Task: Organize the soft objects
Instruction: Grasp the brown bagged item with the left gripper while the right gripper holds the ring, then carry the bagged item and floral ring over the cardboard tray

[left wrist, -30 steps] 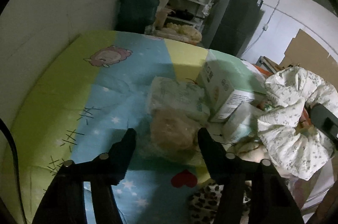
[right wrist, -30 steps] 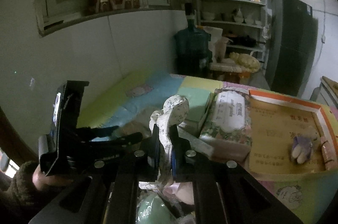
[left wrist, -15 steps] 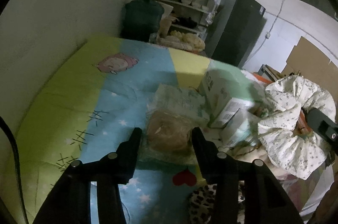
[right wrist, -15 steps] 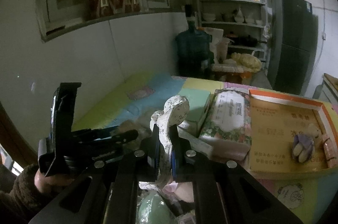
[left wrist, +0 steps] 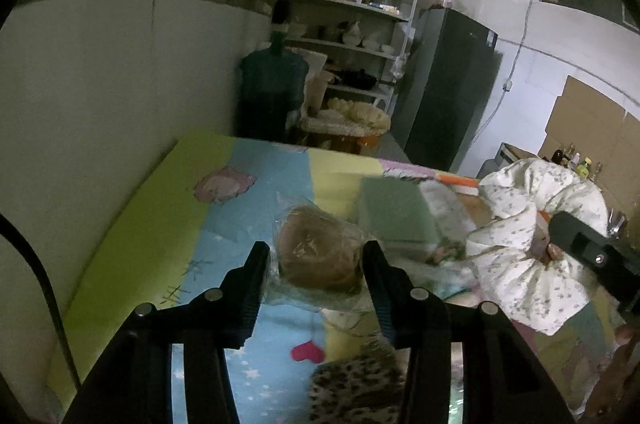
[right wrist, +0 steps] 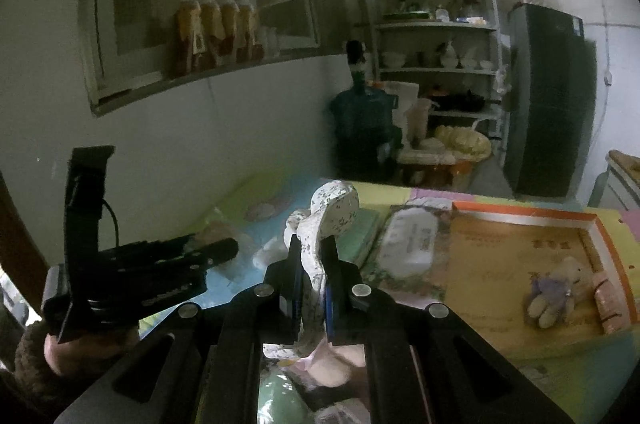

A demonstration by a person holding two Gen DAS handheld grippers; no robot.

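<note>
My left gripper point(left wrist: 316, 258) is shut on a brown soft thing wrapped in clear plastic point(left wrist: 320, 252) and holds it above the colourful mat point(left wrist: 168, 224). My right gripper point(right wrist: 313, 258) is shut on a white floral fabric piece point(right wrist: 332, 209), which also shows in the left wrist view point(left wrist: 532, 256) to the right. The left gripper appears in the right wrist view point(right wrist: 160, 260) at the left. An orange-rimmed cardboard tray point(right wrist: 520, 252) on the right holds a small teddy bear point(right wrist: 552, 294).
A green box point(left wrist: 396, 212) and a floral tissue pack point(right wrist: 408, 244) lie on the mat. A leopard-print item point(left wrist: 356, 388) is near the front. A water jug point(left wrist: 272, 95), shelves point(right wrist: 436, 35) and a dark fridge point(right wrist: 548, 99) stand behind. A wall runs along the left.
My left gripper closed on the plastic-wrapped brown thing and lifted it off the mat. The right gripper stays shut on the floral fabric, barely moved.
</note>
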